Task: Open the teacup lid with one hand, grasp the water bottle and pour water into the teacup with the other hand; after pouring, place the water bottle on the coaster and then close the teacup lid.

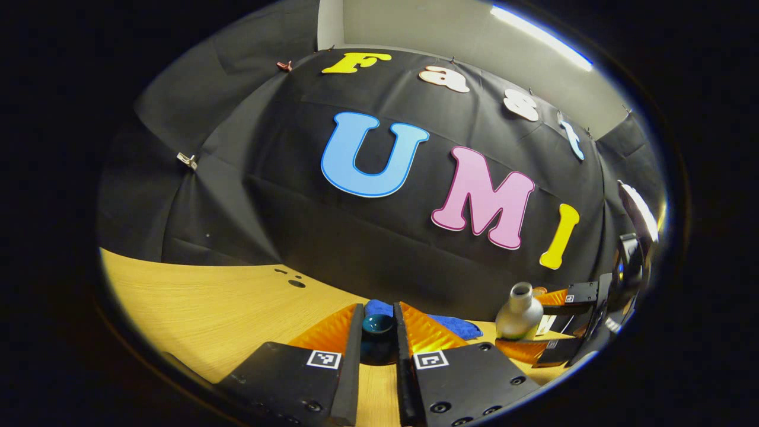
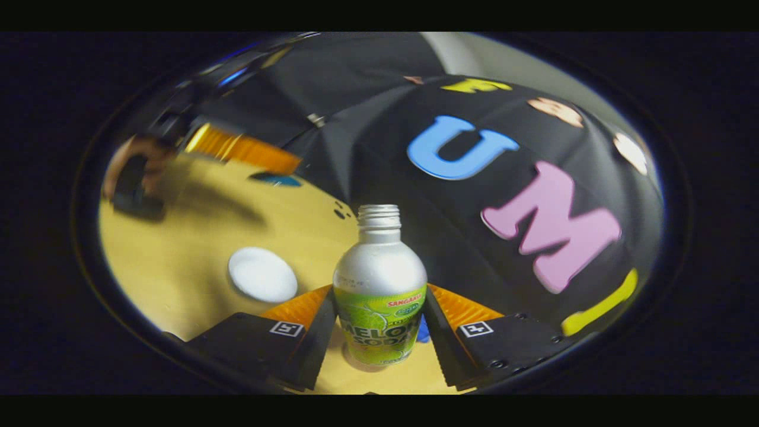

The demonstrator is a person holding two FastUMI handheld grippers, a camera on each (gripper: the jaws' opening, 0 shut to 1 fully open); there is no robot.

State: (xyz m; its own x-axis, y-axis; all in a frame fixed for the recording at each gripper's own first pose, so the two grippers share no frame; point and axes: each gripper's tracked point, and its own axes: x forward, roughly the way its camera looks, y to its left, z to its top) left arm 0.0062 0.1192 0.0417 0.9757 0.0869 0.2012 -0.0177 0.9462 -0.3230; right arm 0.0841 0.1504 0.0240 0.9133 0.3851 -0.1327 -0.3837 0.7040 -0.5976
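Observation:
In the left gripper view, the dark teal teacup lid [image 1: 378, 328] sits between my left gripper's [image 1: 378, 339] fingers, which press on both its sides; the cup below is hidden. At the right stands the silver water bottle [image 1: 519, 311], with my right gripper's fingers [image 1: 563, 296] either side of it. In the right gripper view, that bottle [image 2: 379, 290], uncapped and with a green label, is held between the fingers of my right gripper [image 2: 378, 326], low over the table. The round white coaster [image 2: 262, 274] lies to its left. Far off at upper left, a hand [image 2: 133, 160] holds the left gripper [image 2: 240, 148].
A blue cloth [image 1: 453, 325] lies on the wooden table [image 1: 225, 308] behind the teacup. Small dark holes [image 1: 295, 280] mark the tabletop near the black wall. A teal-blue patch [image 2: 276, 178] shows blurred below the far left gripper.

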